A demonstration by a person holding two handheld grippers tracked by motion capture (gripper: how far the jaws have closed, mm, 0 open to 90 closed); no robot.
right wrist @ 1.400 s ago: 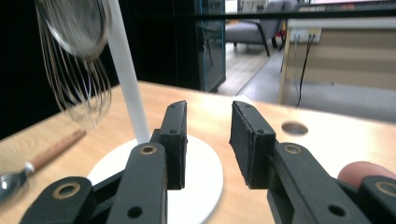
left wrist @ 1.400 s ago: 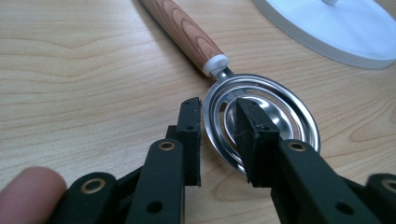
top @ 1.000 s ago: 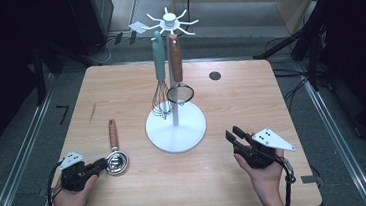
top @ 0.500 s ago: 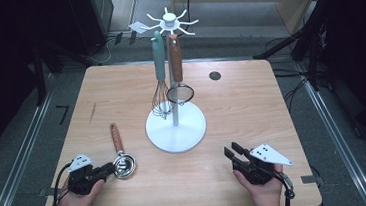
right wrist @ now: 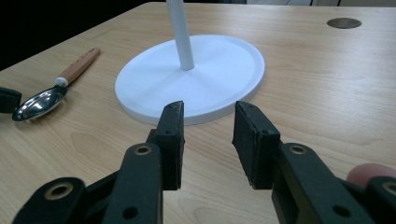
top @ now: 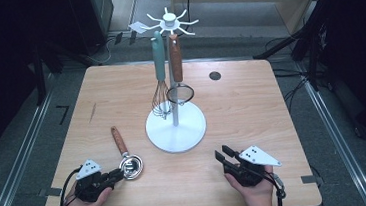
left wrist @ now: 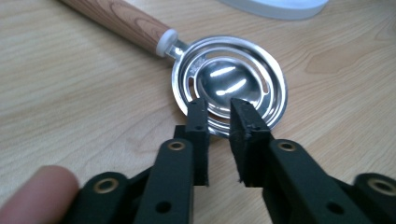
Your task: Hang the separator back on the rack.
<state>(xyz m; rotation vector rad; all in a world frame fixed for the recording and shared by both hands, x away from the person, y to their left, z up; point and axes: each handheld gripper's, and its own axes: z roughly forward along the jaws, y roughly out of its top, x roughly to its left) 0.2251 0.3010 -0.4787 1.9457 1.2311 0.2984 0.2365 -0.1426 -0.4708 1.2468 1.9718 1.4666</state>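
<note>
Left gripper [top: 118,174]: jaws narrowly apart, just opening, tips over the egg separator [top: 131,166] lying flat, lower left of frame. Right gripper [top: 224,156]: open, empty. Hanging on stand [top: 176,129]: not yet done.

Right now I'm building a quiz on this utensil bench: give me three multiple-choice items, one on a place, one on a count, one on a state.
1. Where is the egg separator? A on the table by the left gripper B hung on the rack C by the table's hole
2. How many utensils hang on the rack? A one B two C four
3. The right gripper is: A open, holding nothing B shut on the whisk C shut on the rack's pole

A: it lies flat at the jaw tips.
B: whisk and strainer.
A: bare wood shows between the jaws.
</note>
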